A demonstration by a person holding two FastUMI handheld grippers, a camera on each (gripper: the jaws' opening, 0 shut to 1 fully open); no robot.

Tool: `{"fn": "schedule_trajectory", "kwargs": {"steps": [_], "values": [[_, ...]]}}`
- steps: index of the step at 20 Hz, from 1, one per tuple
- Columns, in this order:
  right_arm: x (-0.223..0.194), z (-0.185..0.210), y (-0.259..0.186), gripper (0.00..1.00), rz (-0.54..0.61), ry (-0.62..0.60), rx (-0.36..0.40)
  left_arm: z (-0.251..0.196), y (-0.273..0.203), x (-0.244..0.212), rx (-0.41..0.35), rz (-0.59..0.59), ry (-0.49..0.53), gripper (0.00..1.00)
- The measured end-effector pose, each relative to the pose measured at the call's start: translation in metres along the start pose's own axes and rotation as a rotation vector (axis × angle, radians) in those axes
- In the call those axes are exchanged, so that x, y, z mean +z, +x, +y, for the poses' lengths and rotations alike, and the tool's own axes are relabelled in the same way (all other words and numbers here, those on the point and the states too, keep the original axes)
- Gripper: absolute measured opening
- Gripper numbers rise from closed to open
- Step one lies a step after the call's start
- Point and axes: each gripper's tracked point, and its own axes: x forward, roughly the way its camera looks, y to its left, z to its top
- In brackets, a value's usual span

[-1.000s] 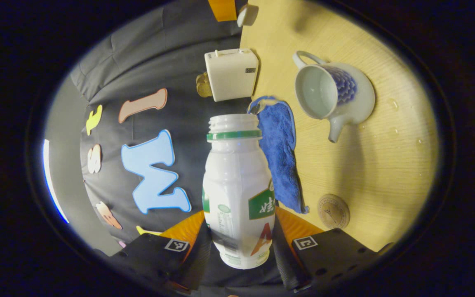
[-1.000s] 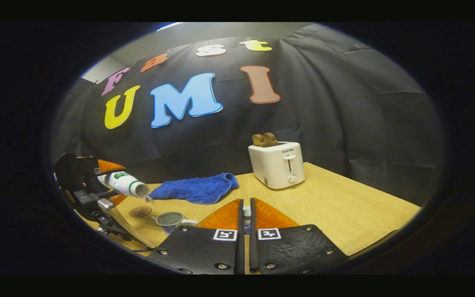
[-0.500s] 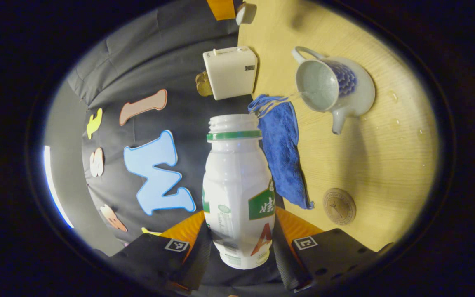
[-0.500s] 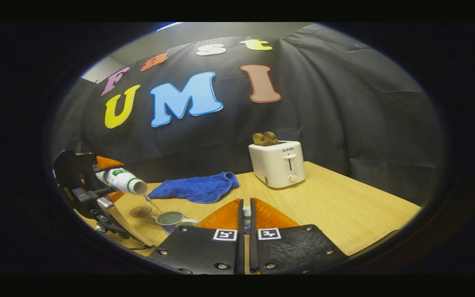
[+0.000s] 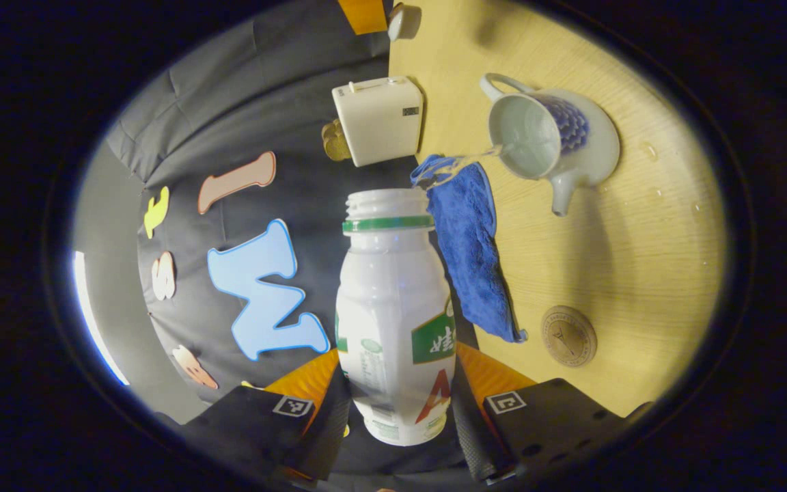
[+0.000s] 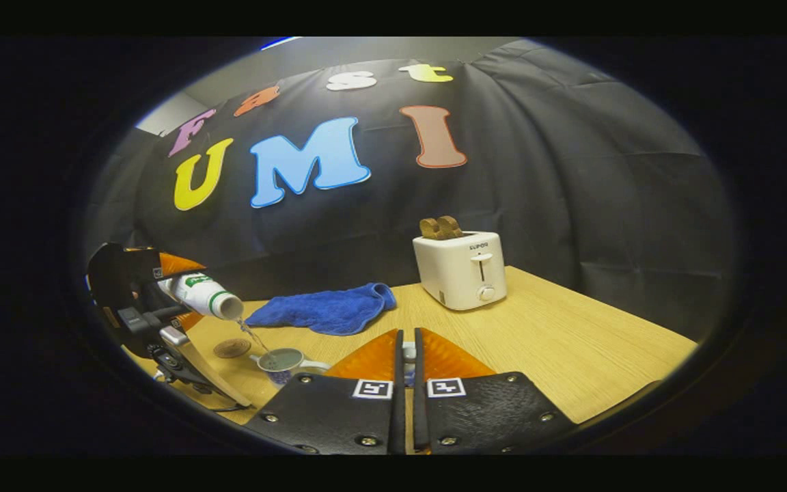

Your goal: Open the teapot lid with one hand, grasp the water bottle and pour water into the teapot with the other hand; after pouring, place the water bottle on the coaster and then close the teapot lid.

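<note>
Left hand-held gripper (image 5: 393,403) grasps the water bottle (image 5: 393,321) between both fingers, tipped so a thin stream runs from its open mouth into the lidless teapot (image 5: 550,140) on the tabletop (image 5: 626,260). Beside the blue cloth (image 5: 468,260) lies the coaster (image 5: 569,335). Right hand-held gripper (image 6: 407,369) is clenched on a small white piece, probably the lid.

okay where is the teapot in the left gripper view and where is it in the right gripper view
Left gripper view: the teapot sits upper right, lid off, mouth facing the camera, spout pointing down the picture, a thin stream of water entering it.
Right gripper view: the teapot is low and left of centre, just left of the gripper's fingers.
Shared landmark: the blue cloth beside it.
</note>
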Motion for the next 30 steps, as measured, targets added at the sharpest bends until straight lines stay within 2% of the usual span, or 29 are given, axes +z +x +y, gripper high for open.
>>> {"fn": "schedule_trajectory", "kwargs": {"steps": [7,12,14,16,17,18,19,20,25,26,27,30], "values": [[-0.001,0.000,0.000,0.04,0.005,-0.003,0.003,0.002,0.003,-0.001,0.001,0.002,0.030,0.83],[-0.001,0.000,0.001,0.04,0.005,-0.004,0.003,0.005,0.004,0.001,0.013,-0.004,0.059,0.71],[-0.001,0.000,0.000,0.04,0.005,-0.004,0.003,0.006,0.002,0.004,0.017,-0.009,0.071,0.71],[0.000,0.000,0.000,0.04,0.003,-0.005,0.002,0.009,0.001,0.005,0.025,-0.013,0.088,0.83],[0.000,0.000,0.000,0.04,0.003,-0.004,0.002,0.009,0.001,0.006,0.028,-0.015,0.097,0.77],[0.000,0.000,0.000,0.00,0.004,-0.004,0.001,0.009,0.002,0.008,0.030,-0.017,0.104,0.83],[0.000,0.000,0.000,0.04,0.004,-0.004,0.001,0.011,0.001,0.006,0.031,-0.018,0.110,0.83],[0.000,0.000,0.000,0.04,0.004,-0.003,0.001,0.011,0.002,0.007,0.033,-0.021,0.114,0.77],[0.001,0.000,-0.001,0.04,0.001,-0.002,0.001,0.014,-0.001,0.009,0.042,-0.028,0.152,0.77],[0.001,0.000,0.000,0.04,0.000,-0.002,0.000,0.014,-0.001,0.010,0.045,-0.031,0.162,0.72],[0.002,-0.001,0.000,0.04,0.000,-0.002,0.000,0.016,0.000,0.011,0.047,-0.034,0.173,0.83],[0.002,-0.001,-0.001,0.04,-0.001,-0.002,-0.001,0.016,-0.003,0.016,0.049,-0.045,0.198,0.83]]}}
